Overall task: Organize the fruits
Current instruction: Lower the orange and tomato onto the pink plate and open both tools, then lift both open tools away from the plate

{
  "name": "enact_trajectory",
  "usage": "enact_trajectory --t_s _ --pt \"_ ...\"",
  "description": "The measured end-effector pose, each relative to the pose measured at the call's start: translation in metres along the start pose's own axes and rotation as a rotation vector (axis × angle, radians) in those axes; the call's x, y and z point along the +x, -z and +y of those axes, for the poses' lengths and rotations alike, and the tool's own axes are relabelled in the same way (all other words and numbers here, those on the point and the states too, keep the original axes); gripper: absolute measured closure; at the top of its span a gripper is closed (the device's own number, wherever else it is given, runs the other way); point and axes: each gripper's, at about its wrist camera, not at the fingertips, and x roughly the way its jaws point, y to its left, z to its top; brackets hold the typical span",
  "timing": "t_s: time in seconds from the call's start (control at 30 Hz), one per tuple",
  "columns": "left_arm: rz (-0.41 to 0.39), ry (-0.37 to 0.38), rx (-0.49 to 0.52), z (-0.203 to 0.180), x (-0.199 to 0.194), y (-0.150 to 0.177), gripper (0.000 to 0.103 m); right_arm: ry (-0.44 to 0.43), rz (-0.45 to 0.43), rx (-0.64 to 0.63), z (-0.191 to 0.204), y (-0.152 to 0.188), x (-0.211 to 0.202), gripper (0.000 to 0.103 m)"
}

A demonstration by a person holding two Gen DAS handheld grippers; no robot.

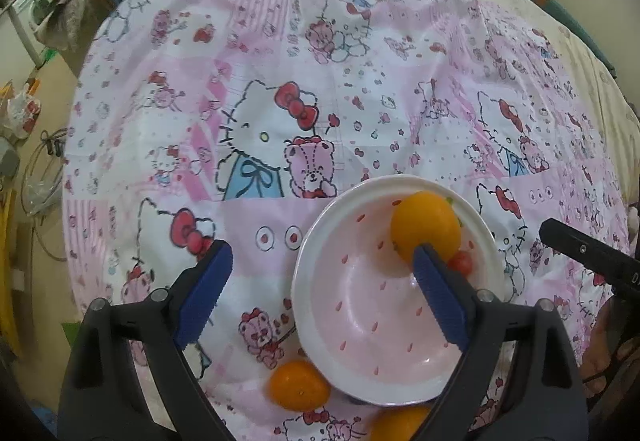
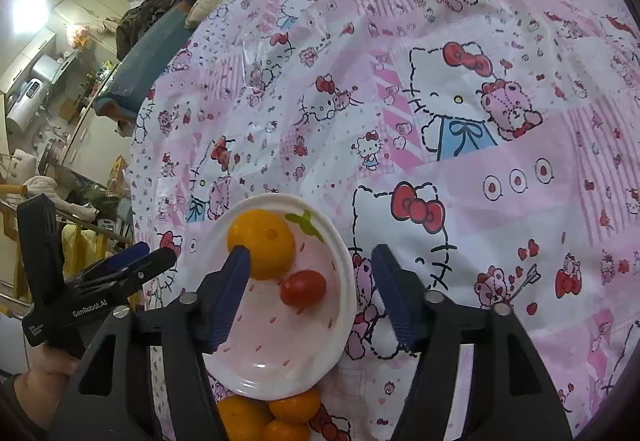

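Observation:
A white bowl (image 1: 360,325) with a pink strawberry-print inside sits on the cartoon-cat cloth. It holds one orange (image 1: 424,225) and a small red tomato (image 1: 461,263). My left gripper (image 1: 322,295) hangs open above the bowl's near left side, its right finger in front of the orange, gripping nothing. In the right wrist view the same bowl (image 2: 280,353) holds the orange (image 2: 262,243) and tomato (image 2: 303,287). My right gripper (image 2: 311,299) is open over the bowl; the tomato lies between its fingers, untouched.
Loose oranges lie on the cloth by the bowl's near rim: two (image 1: 298,385) (image 1: 398,423) in the left wrist view, three (image 2: 240,415) in the right. The pink cloth (image 1: 320,81) covers a bed. A hand (image 2: 44,361) holds the left gripper at lower left. Room clutter lies beyond the left edge.

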Motion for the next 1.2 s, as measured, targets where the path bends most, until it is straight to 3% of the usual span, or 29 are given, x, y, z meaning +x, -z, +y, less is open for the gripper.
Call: enact_trajectory --t_s 0.43,0.67,0.87,1.2 --pt "-0.073 -0.018 -0.006 0.003 -0.045 0.024 0.014 0.014 -0.047 -0.059 0.019 0.032 -0.041 0.035" --pt "-0.078 0.003 -0.046 0.01 -0.064 0.051 0.014 -0.023 -0.069 -0.003 0.018 0.055 -0.062 0.033" --pt "-0.083 -0.023 -0.039 0.01 -0.075 0.074 0.014 -0.019 -0.091 0.002 0.019 0.072 -0.075 0.024" --pt "-0.108 -0.01 -0.028 0.003 -0.093 0.105 0.014 0.002 -0.073 0.01 0.021 0.105 -0.083 0.024"
